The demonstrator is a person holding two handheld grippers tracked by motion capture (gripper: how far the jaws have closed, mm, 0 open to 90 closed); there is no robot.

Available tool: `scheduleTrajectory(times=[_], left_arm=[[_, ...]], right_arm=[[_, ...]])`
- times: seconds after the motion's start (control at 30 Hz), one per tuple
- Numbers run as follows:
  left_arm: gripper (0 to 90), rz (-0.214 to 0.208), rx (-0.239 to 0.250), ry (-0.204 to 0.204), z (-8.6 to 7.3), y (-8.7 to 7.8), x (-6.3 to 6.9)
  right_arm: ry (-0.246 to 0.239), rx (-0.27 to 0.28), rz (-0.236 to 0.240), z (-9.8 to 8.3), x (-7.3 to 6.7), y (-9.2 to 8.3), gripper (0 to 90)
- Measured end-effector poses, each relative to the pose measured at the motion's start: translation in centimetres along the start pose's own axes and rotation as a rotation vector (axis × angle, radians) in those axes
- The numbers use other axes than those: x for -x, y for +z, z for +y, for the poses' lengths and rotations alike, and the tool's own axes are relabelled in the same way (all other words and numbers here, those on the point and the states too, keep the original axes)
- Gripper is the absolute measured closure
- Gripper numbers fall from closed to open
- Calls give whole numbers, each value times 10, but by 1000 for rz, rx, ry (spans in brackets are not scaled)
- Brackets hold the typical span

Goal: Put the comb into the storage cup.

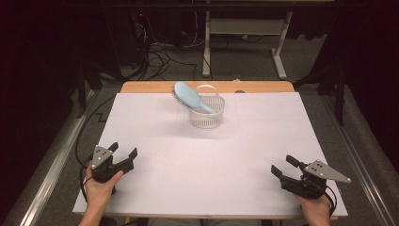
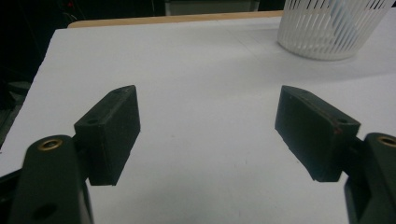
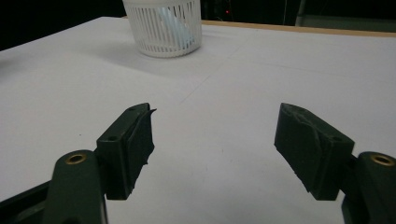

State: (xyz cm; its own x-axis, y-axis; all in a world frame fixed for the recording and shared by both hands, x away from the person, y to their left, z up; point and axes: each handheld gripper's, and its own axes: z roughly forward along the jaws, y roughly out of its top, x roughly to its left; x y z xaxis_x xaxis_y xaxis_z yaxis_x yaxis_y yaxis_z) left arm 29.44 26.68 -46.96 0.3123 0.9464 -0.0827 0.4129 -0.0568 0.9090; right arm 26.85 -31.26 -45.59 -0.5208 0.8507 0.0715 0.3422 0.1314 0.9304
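A light-blue plastic hairbrush [image 1: 190,97] leans with its handle down inside a small white slatted plastic basket [image 1: 207,118], its bristled head sticking out over the rim to the left, near the far edge of the white-covered table [image 1: 211,165]. The left gripper [image 1: 125,150] sits at the near left corner and the right gripper [image 1: 281,166] at the near right (each in a hand resting on the sheet). Both have jaws spread wide with nothing between them, well apart from the basket.
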Motion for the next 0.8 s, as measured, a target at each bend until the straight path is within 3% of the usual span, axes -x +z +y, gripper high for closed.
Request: scheduleTrajectory(times=[0.3,0.43,0.8], left_arm=[[232,8,0,-8,-7,-4,0],[232,30,5,21,-9,-5,1],[232,25,29,-25,-17,-12,-1]], right_arm=[[-2,0,0,0,0,0,287],[-3,0,0,0,0,0,287],[-3,2,1,0,0,-1,287]])
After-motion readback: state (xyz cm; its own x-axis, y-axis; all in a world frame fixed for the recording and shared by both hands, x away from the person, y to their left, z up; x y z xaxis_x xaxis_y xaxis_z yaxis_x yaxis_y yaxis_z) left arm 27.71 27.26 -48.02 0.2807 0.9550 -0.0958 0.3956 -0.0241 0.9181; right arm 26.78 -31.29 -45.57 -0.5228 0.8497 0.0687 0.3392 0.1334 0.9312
